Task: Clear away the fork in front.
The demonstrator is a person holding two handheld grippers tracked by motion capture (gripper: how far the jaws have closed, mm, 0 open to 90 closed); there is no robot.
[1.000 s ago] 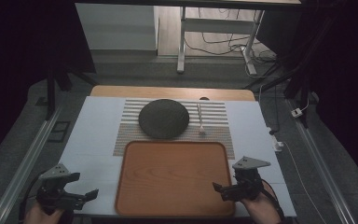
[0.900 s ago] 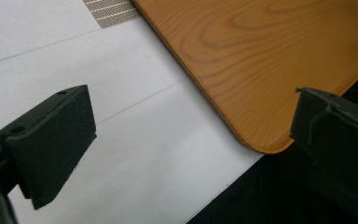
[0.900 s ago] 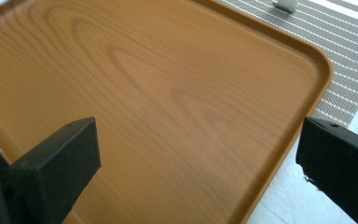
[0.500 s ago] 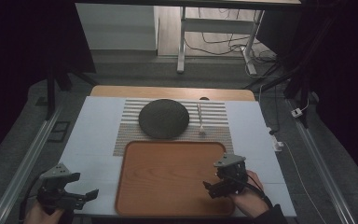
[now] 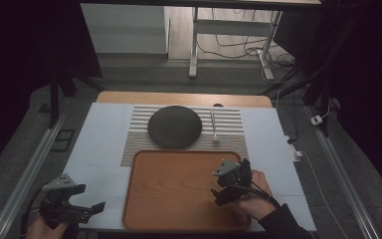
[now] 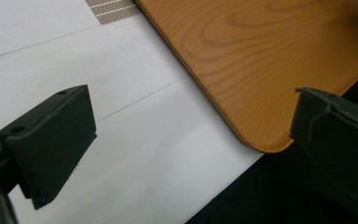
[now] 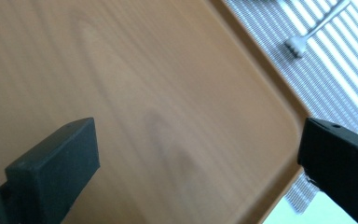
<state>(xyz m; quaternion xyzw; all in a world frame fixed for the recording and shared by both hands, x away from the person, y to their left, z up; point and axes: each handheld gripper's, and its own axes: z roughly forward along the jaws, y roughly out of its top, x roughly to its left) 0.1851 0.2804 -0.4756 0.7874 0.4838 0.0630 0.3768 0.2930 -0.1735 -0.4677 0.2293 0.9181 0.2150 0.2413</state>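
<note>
Tray [image 5: 179, 191] lay on the near middle of the worktop [image 5: 99, 144], bare, its far edge over the striped mat [image 5: 229, 137]. Hovered over its right part: right gripper [image 5: 219, 186], fingers spread wide and gripping nothing. Had moved since a second ago: then sat off the tray's right near corner, half a second ago had come in over the rim, now reached farther in and farther forward. Left gripper [image 5: 87, 211] unmoved at the near left corner of the worktop, just beside the tray's left edge, fingers likewise apart and empty.

From the right gripper view: wood grain of the tray [image 7: 135, 93] between the two fingers [image 7: 51, 168], its rounded far corner, the mat's stripes [image 7: 326, 74] beyond and the head of a fork [image 7: 296, 45] resting on them. From the left gripper view: white worktop [image 6: 135, 154] under the fingers [image 6: 51, 135], the tray's near left corner [image 6: 256, 84] reaching close to the worktop's edge, a scrap of mat [image 6: 109, 8] at the top. From the high view alone: dark round plate [image 5: 174, 126] on the mat behind the tray, fork [image 5: 213, 127] just right of it and apart, both well clear of either gripper. Nothing between the right gripper and plate or fork but open tray. Beyond the worktop, dim floor, white table legs [image 5: 194, 45] and loose cables [image 5: 229, 47].
</note>
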